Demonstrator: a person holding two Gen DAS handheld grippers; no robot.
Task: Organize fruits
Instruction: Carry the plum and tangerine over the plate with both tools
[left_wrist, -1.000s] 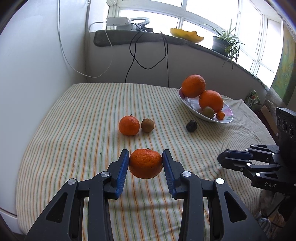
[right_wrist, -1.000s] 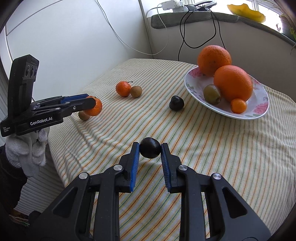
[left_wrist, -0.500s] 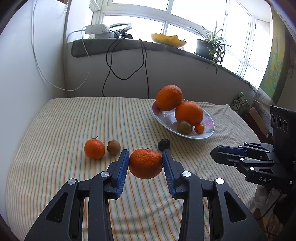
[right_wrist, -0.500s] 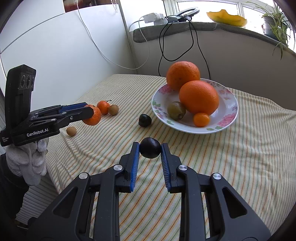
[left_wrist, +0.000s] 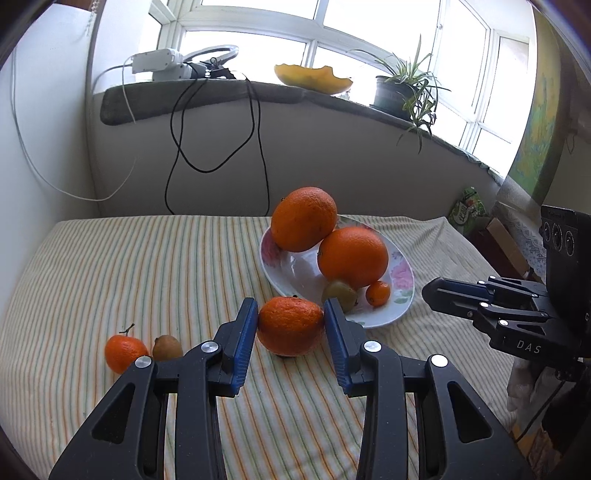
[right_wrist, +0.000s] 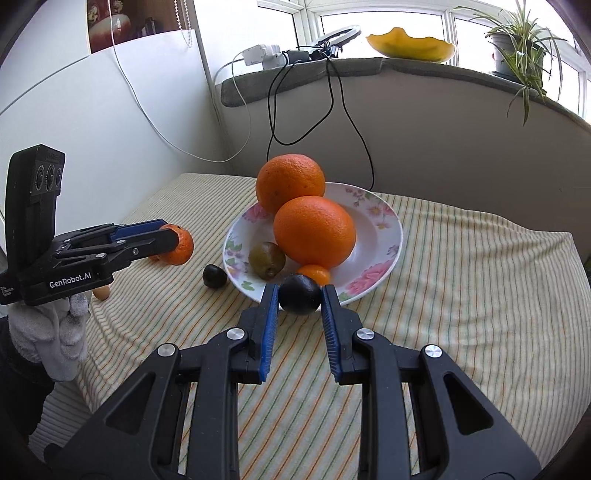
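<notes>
While the striped tablecloth spreads under everything, we take the floral plate as our landmark. On that plate we see two large oranges, one leaning on the other, with a kiwi and a tiny orange fruit at its front edge. Our left gripper is closed on a mandarin, held above the cloth just in front of the plate's near rim. Our right gripper pinches a dark round fruit at the plate's near edge. Left of the plate, a second dark fruit lies just beside the rim, and farther left a stemmed mandarin touches another kiwi.
</notes>
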